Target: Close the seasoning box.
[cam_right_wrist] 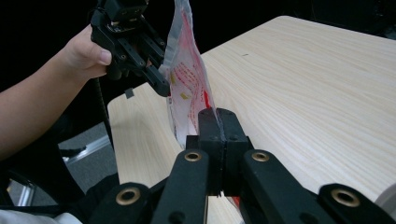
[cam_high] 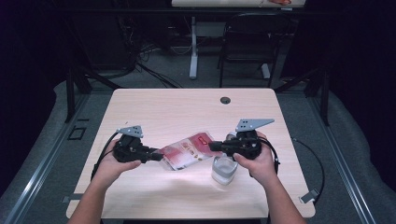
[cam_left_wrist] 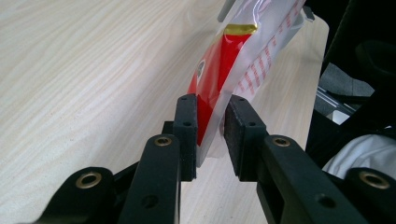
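A clear plastic bag (cam_high: 187, 151) with red print hangs just above the wooden table (cam_high: 187, 107), stretched between both grippers. My right gripper (cam_high: 212, 146) is shut on the bag's right edge; in the right gripper view its pads (cam_right_wrist: 218, 123) pinch the film (cam_right_wrist: 187, 79) flat. My left gripper (cam_high: 159, 157) is at the bag's left end. In the left gripper view the bag's corner (cam_left_wrist: 210, 107) sits slanted in a narrow gap between the pads (cam_left_wrist: 187, 135), leaning on one pad, not pinched flat. Across the table the other hand holds the left gripper (cam_right_wrist: 156, 77) at the bag's far edge.
A clear plastic cup (cam_high: 224, 170) stands on the table just under the right hand. A cable hole (cam_high: 225, 100) is near the far edge. Behind the table stand a black chair (cam_high: 247, 42) and a desk leg (cam_high: 193, 46). Cables trail from both grippers.
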The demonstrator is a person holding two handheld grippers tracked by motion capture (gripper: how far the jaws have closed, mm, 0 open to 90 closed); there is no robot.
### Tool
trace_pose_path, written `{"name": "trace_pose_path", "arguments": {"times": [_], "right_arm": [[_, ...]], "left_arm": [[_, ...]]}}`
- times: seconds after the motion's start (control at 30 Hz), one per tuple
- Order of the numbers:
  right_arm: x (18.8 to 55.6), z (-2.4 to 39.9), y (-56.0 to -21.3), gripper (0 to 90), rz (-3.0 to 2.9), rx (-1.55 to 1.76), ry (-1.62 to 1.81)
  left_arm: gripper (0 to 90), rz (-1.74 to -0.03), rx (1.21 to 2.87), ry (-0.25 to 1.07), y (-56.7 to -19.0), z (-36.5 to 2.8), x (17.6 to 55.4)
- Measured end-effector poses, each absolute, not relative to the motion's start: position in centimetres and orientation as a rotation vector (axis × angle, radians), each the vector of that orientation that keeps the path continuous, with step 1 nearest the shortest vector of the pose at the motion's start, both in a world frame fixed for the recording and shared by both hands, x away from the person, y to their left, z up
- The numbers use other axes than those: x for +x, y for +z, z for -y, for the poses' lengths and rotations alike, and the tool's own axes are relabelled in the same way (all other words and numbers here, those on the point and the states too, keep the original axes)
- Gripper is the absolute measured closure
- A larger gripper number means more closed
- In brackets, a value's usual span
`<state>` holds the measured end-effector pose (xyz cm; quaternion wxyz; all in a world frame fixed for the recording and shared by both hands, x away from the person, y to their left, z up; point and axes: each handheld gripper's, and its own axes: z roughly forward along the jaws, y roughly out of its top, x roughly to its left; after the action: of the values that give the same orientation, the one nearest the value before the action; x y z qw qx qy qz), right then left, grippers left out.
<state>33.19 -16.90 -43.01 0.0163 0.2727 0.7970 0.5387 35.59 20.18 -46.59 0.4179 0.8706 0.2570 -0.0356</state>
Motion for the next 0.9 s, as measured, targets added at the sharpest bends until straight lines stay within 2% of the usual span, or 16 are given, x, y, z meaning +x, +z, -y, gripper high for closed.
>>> {"name": "trace_pose_path", "arguments": {"times": [0.9], "right_arm": [[34.0,13.3,-40.8,90.0,-2.568,0.773,1.444]], "left_arm": [[73.0,-0.703,2.17,-0.094,-51.3,-19.6,36.0]]}}
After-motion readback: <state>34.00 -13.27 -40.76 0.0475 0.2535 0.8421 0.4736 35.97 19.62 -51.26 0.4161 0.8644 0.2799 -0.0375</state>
